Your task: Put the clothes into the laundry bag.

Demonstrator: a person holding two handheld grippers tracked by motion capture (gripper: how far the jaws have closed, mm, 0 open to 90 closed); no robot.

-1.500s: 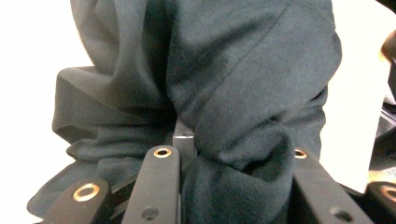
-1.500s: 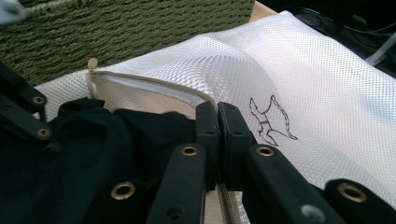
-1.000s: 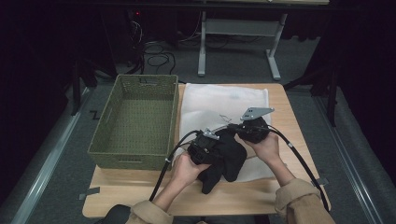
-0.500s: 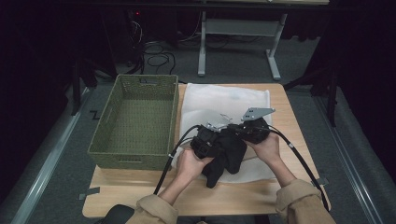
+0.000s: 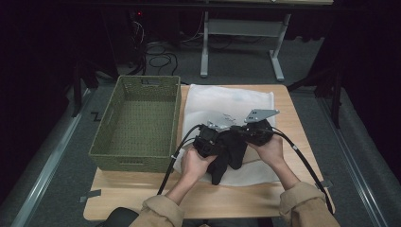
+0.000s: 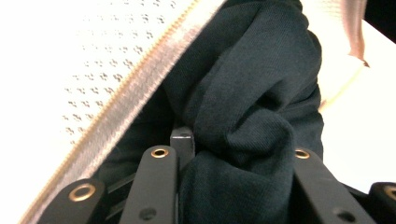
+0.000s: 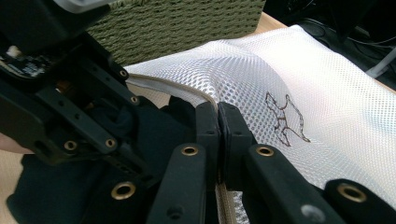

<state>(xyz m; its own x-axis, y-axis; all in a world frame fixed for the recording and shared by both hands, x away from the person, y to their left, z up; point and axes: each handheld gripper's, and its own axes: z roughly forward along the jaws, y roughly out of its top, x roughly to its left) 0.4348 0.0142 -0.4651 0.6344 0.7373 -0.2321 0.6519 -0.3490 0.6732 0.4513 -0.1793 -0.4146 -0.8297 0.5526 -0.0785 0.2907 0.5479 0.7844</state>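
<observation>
High view: both grippers meet mid-table over the white mesh bag, beside the green basket. Left gripper and right gripper flank a black garment, which droops onto the bag's near edge.

Left gripper view: jaws apart with the dark fabric bunched between them, grasping it; the bag's zipper edge runs just beside.

Right gripper view: jaws clamped tight on the bag's rim; a small animal print sits on the mesh.
</observation>
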